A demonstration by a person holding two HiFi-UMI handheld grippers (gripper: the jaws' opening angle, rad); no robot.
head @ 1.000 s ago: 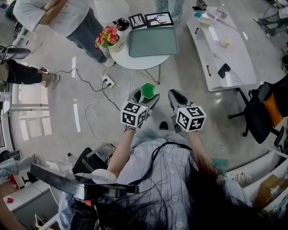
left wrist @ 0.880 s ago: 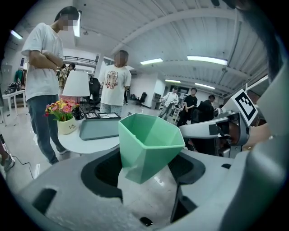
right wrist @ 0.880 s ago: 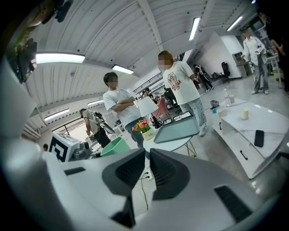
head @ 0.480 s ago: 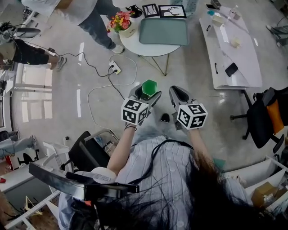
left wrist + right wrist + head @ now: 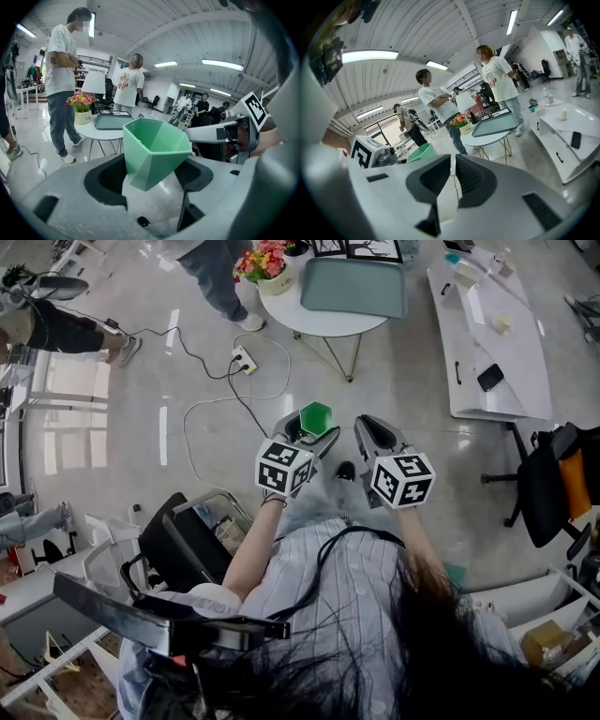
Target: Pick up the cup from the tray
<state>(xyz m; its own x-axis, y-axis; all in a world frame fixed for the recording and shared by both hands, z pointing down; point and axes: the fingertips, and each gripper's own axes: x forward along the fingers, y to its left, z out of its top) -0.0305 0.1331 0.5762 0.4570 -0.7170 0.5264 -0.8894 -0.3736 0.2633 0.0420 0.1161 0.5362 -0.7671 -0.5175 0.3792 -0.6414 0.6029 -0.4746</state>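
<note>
A green faceted cup (image 5: 316, 417) sits upright between the jaws of my left gripper (image 5: 310, 430), which is shut on it, held in the air above the floor. In the left gripper view the cup (image 5: 154, 150) fills the middle, its mouth up and empty. My right gripper (image 5: 368, 432) hangs beside it to the right, jaws nearly together with nothing between them (image 5: 453, 180). The grey-green tray (image 5: 353, 286) lies bare on the small round white table (image 5: 291, 314) far ahead; the tray (image 5: 112, 121) also shows in the left gripper view, and the tray (image 5: 494, 125) in the right gripper view.
A flower pot (image 5: 267, 264) and framed pictures (image 5: 359, 247) stand on the round table. A person (image 5: 60, 75) stands beside it, another person (image 5: 127, 85) behind. A long white desk (image 5: 497, 329) is at right, an office chair (image 5: 553, 479) beyond it. A cable and power strip (image 5: 242, 360) lie on the floor.
The round table and tray have slid farther up and away in the head view. Both grippers keep their pose, the left one still holding the cup.
</note>
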